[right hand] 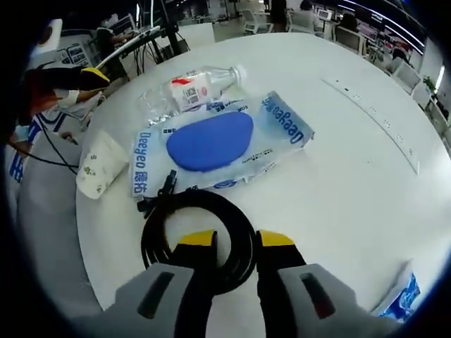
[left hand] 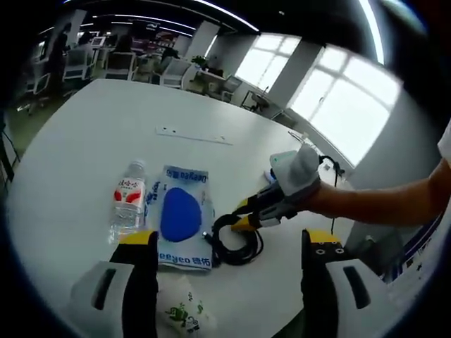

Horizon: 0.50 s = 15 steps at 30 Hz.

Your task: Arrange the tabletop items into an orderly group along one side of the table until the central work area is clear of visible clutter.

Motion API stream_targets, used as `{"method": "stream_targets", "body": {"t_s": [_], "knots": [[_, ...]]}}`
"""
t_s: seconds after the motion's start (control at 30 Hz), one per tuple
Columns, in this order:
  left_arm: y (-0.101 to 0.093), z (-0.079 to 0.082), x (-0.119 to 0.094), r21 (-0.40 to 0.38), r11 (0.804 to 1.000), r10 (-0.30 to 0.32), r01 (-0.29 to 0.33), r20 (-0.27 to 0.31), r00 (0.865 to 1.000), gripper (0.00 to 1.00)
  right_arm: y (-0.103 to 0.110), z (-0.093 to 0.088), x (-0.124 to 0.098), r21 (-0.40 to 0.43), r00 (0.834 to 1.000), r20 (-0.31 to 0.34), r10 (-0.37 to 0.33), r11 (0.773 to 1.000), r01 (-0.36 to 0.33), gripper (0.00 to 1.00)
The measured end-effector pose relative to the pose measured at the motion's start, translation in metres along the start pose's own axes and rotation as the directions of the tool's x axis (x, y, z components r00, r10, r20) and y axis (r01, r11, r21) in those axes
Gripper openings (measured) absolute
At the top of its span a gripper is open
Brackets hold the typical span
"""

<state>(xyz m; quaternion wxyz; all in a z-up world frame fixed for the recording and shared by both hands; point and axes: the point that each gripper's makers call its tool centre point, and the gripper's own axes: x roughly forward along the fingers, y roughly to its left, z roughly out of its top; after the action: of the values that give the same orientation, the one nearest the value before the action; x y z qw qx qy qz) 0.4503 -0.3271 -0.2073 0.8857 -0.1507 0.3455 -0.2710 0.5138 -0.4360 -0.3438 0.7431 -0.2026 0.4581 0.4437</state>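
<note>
A coiled black cable point(right hand: 204, 201) lies on the white table point(right hand: 352, 190). My right gripper point(right hand: 237, 239) has its yellow-tipped jaws nearly together with the coil's near edge between them. In the left gripper view the right gripper point(left hand: 243, 215), held by a gloved hand, meets the cable point(left hand: 236, 243) from the right. A blue wipes pack point(left hand: 182, 215) point(right hand: 211, 141) lies flat beside the coil. Beyond it a clear water bottle point(left hand: 129, 201) point(right hand: 187, 91) rests on its side. My left gripper point(left hand: 229, 243) hovers open above the table's near edge, holding nothing.
A small white printed packet point(left hand: 183, 310) point(right hand: 99, 165) sits by the table edge. A long pale strip point(left hand: 194, 135) point(right hand: 373, 116) lies farther across the table. A blue packet point(right hand: 402, 299) is near my right gripper. Office chairs and desks stand beyond the table.
</note>
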Motion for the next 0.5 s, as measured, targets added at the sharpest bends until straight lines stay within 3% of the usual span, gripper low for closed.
{"method": "stream_targets", "body": {"t_s": [0.17, 0.5], "knots": [[-0.0017, -0.0026, 0.0017, 0.004, 1.000, -0.001, 0.002, -0.007, 1.000, 0.85, -0.0059, -0.0017, 0.0001, -0.018, 1.000, -0.005, -0.022, 1.000, 0.022, 0.13], [-0.0036, -0.0044, 0.0046, -0.001, 1.000, -0.007, 0.007, -0.012, 1.000, 0.85, -0.0069, -0.0025, -0.0001, -0.075, 1.000, -0.007, -0.030, 0.997, 0.029, 0.09]]}}
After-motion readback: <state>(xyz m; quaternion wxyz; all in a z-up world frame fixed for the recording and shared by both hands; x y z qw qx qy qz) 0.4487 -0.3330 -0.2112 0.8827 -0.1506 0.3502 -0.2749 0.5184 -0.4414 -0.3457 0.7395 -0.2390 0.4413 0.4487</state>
